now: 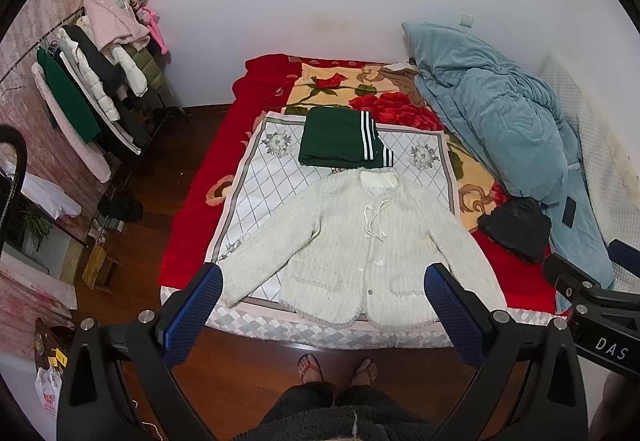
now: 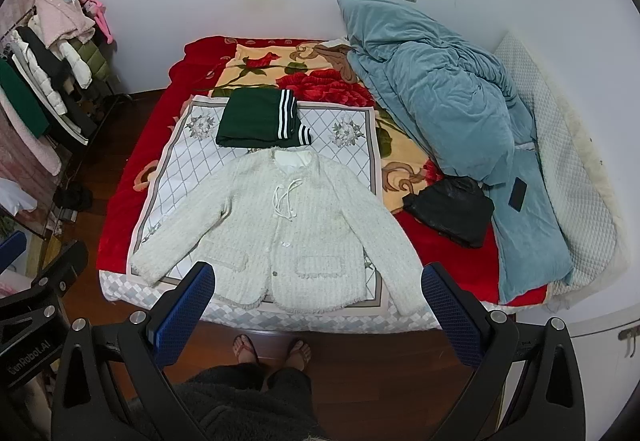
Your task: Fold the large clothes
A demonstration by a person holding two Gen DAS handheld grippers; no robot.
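A: Two grippers up, both spread wide, nothing held. Left gripper (image 1: 322, 295) and right gripper (image 2: 318, 291) hover off the bed (image 1: 280, 333) edge, above the floor.

B: Where's the jacket?

A: Jacket (image 1: 360, 241) lies flat, front up, on a white mat (image 1: 256, 177), hem at 6 o'clock toward the person, collar at 12. Sleeves splay out to 8 and 4 o'clock. Not folded at all, I'd say.

B: Anything in the way?

A: Green garment (image 1: 340, 139), already folded, sits just past the collar at 12. Black bag (image 1: 516, 227) at 3, near the right sleeve but apart. Blue quilt (image 1: 508, 121) beyond it.

B: Handling?

A: Looks like thick, soft tweed knit. Probably light-to-medium, limp, grippy texture, so unlikely to slip from the pads. Fringe at hem may snag. Cord ties at the chest hang loose.

B: Grab points?

A: My call: pinch a cuff and the matching shoulder, fold each sleeve inward across the chest. Then take both hem corners and carry them to the collar. Bite deep; thick fabric bunches.
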